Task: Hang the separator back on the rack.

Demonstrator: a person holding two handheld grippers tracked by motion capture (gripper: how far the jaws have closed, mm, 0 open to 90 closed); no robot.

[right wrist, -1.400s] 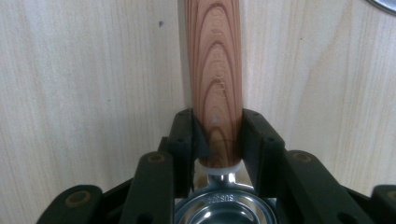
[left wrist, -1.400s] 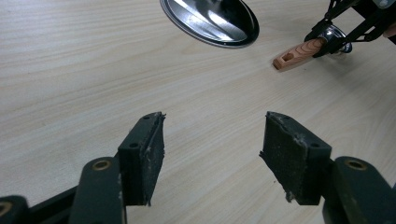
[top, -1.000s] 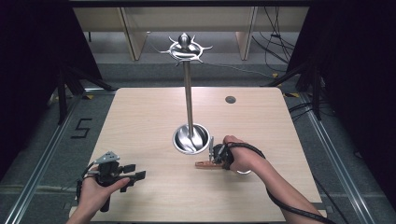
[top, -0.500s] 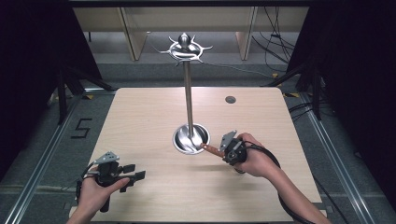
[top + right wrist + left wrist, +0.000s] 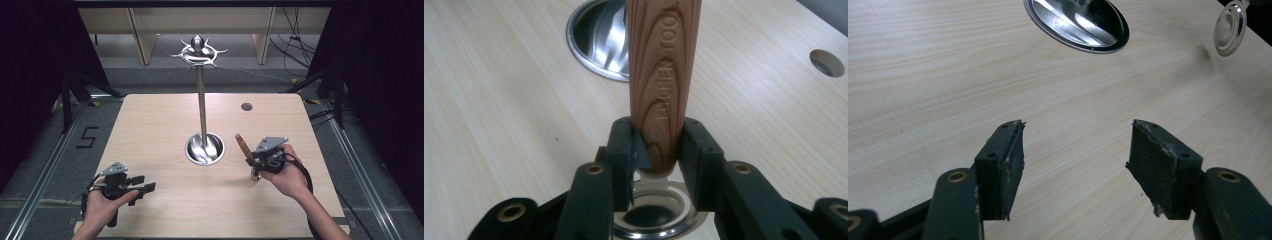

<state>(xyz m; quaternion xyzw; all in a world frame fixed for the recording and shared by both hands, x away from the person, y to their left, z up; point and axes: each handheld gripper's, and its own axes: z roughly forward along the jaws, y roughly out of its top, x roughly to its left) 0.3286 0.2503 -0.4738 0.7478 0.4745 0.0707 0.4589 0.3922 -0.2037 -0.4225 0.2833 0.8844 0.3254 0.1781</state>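
Observation:
A kitchen tool with a wooden handle (image 5: pixel 243 146) and a shiny round metal bowl (image 5: pixel 257 175) is off the table, right of the stand's base. My right gripper (image 5: pixel 251 161) is shut on the handle's lower end. In the right gripper view the pads (image 5: pixel 638 145) press on the handle (image 5: pixel 663 65) just above the metal bowl (image 5: pixel 654 215). The handle tilts up and to the left. My left gripper (image 5: pixel 145 183) rests low at the table's front left, open, with nothing between its jaws (image 5: pixel 1075 160). That bowl (image 5: pixel 1230 27) also shows far off in the left gripper view.
A tall metal stand (image 5: pixel 202 105) rises from a round dished base (image 5: pixel 204 148) at the table's middle, with a crown of hooks (image 5: pixel 198 51) on top. A round hole (image 5: pixel 247 106) sits in the table at the back right. Cables and black curtains surround the table.
My right gripper has risen and moved to the right, away from the stand's base, with the tool in it. The handle has tipped from lying level to pointing up. The left gripper has stayed put.

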